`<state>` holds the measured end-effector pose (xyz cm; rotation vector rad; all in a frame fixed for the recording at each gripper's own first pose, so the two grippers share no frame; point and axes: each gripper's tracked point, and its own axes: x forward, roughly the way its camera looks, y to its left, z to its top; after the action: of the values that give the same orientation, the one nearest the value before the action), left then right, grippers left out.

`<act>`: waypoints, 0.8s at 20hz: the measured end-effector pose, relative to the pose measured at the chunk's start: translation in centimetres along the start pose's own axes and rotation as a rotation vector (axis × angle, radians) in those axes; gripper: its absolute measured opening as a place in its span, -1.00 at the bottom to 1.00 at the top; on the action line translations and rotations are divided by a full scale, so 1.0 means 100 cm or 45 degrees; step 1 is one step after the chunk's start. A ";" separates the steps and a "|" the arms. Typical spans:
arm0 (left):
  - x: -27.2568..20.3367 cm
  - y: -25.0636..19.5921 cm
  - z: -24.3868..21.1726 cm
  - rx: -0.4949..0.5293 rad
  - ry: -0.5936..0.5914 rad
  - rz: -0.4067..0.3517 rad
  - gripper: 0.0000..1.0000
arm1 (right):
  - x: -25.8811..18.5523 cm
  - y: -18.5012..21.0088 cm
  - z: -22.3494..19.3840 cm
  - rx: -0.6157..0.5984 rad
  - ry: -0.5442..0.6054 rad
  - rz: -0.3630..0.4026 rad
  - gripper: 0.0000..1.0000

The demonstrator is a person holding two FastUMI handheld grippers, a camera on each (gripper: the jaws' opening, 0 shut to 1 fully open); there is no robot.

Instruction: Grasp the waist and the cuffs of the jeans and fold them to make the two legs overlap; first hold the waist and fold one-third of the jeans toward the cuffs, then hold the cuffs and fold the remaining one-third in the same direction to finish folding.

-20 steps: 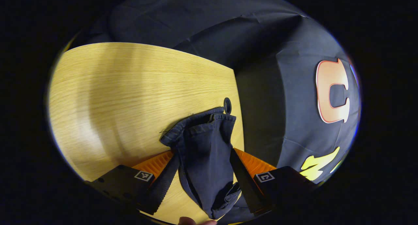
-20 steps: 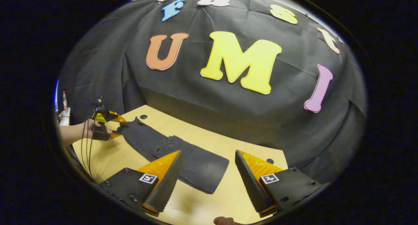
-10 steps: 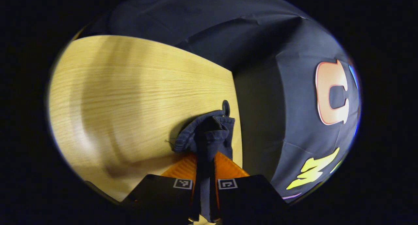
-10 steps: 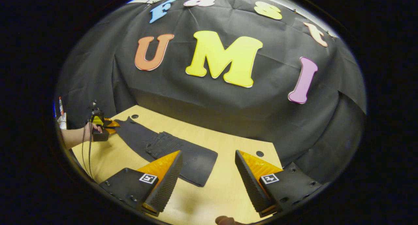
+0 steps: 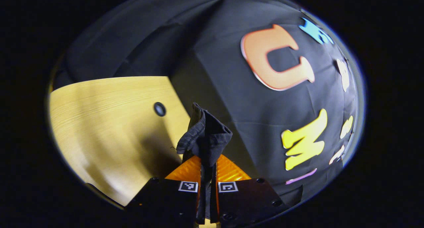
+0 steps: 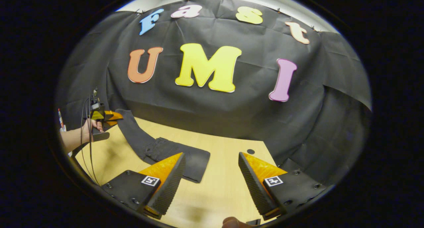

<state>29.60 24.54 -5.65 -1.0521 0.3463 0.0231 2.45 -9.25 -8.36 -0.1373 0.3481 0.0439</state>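
The left claw (image 5: pixel 208 175) pinched the cuffs (image 5: pixel 205 135) at lower centre, lifted off the surface (image 6: pixel 218 175), while the right claw (image 6: pixel 212 181) stood open above the folded jeans (image 6: pixel 175 153).

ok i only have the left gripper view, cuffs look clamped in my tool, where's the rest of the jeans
observer: The jeans lie on the table with the waist end folded over; only the cuff end rises to the left tool.
operator: and the right tool
observer: The right tool is open and holds nothing.
operator: where is it
observer: Above the table, beside the folded end.
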 end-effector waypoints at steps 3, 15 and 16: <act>0.000 -0.064 -0.035 0.135 0.035 -0.066 -0.83 | -0.023 -0.020 -0.010 0.034 -0.007 -0.059 0.97; 0.059 -0.116 -0.290 0.996 0.268 -0.039 -0.83 | -0.096 -0.114 -0.094 0.176 0.130 -0.358 0.97; 0.069 -0.106 -0.304 1.062 0.287 -0.011 -0.83 | -0.098 -0.119 -0.102 0.184 0.152 -0.368 0.97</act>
<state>29.91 -7.74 -12.23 -0.2271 0.4963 -0.2325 -9.40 -22.71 -13.03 -0.0465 0.4466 -0.2756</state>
